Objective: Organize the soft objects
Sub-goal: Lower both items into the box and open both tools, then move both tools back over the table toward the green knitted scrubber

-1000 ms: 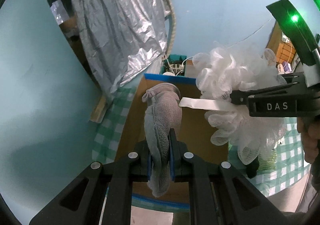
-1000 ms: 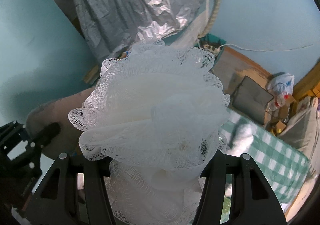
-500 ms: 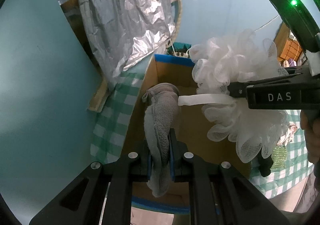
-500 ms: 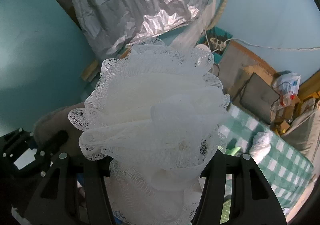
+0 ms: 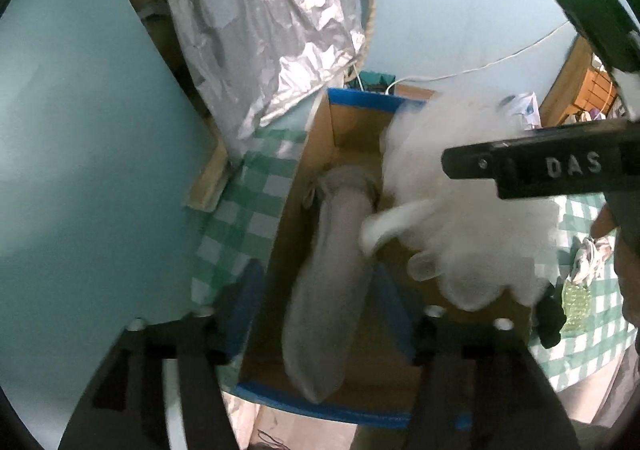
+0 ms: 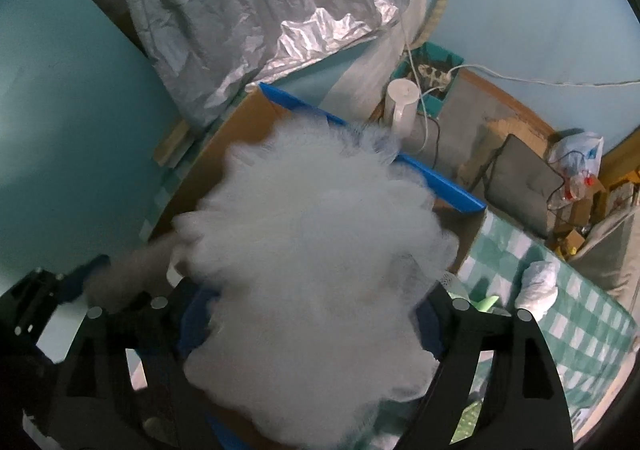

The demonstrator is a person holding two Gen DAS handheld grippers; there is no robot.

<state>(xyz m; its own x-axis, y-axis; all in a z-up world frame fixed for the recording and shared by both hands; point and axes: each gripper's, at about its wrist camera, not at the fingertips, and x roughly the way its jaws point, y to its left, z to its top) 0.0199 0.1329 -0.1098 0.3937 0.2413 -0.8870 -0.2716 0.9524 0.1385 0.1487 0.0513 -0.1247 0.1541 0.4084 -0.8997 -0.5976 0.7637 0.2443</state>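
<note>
Both your grippers, left (image 5: 316, 314) and right (image 6: 308, 314), have just opened wide; the sock (image 5: 332, 274) and the puff (image 6: 312, 250) drop over the box (image 5: 352, 122). The puff, at 2 o'clock from the sock, may catch the rim and roll out.

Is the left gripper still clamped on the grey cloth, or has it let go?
Let go. The left gripper has just been opening; both blue pads stand clear of the grey cloth, which hangs blurred over the cardboard box.

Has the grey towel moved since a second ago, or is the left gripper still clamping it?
Yes. The left gripper has just been opening, and the grey towel, blurred, hangs lower between the spread pads, deeper into the cardboard box.
</note>
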